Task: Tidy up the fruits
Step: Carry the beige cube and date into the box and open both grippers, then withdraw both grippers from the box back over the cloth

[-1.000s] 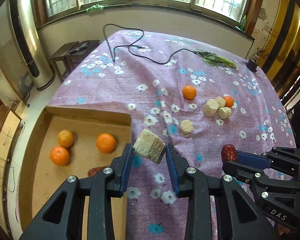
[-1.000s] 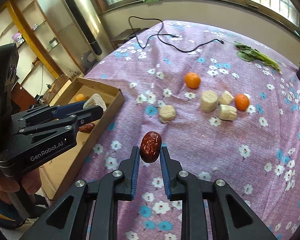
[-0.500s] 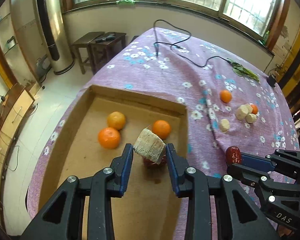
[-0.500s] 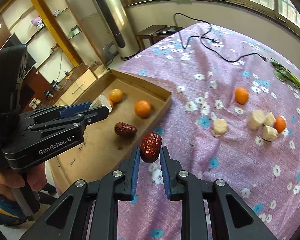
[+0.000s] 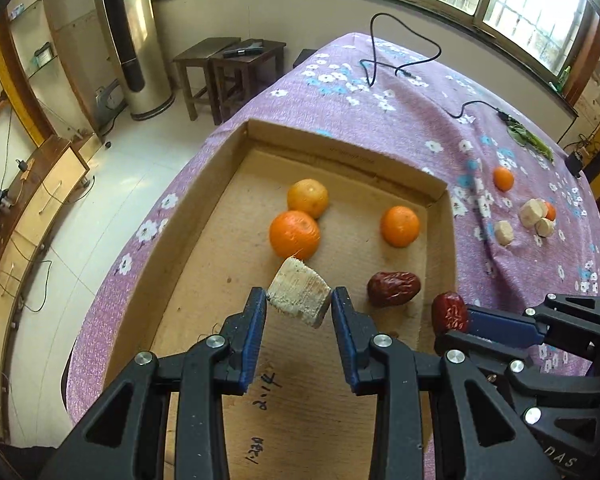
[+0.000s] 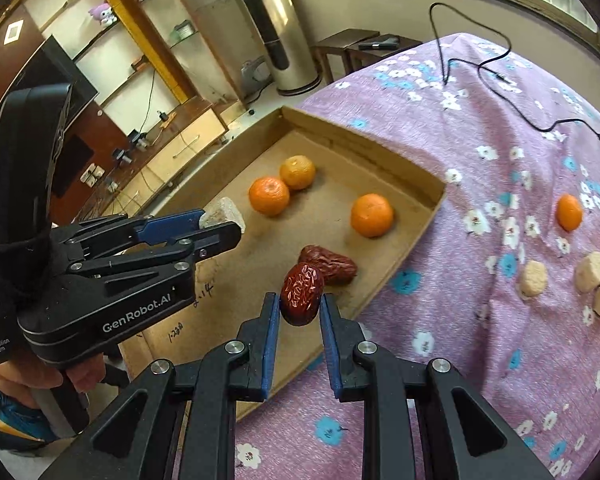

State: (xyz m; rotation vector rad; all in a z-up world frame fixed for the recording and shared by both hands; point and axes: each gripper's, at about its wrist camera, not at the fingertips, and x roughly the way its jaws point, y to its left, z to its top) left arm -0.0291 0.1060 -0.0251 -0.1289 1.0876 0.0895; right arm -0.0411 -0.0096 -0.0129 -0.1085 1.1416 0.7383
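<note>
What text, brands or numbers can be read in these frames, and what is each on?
"GenRobot.AI": side of the left gripper.
"Data Acquisition System": small print on that gripper's body.
"DAS": body of the right gripper.
Handwritten digits on the cardboard box floor: too scrawled to read surely.

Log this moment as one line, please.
left gripper: shut on pale chunk, over box | right gripper: shut on red date, at box edge | in box: three oranges, one date

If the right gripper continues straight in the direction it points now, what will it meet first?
Probably the loose red date lying in the cardboard box, just beyond the held date in the right gripper; depth is uncertain, so possibly the box floor beside it.
</note>
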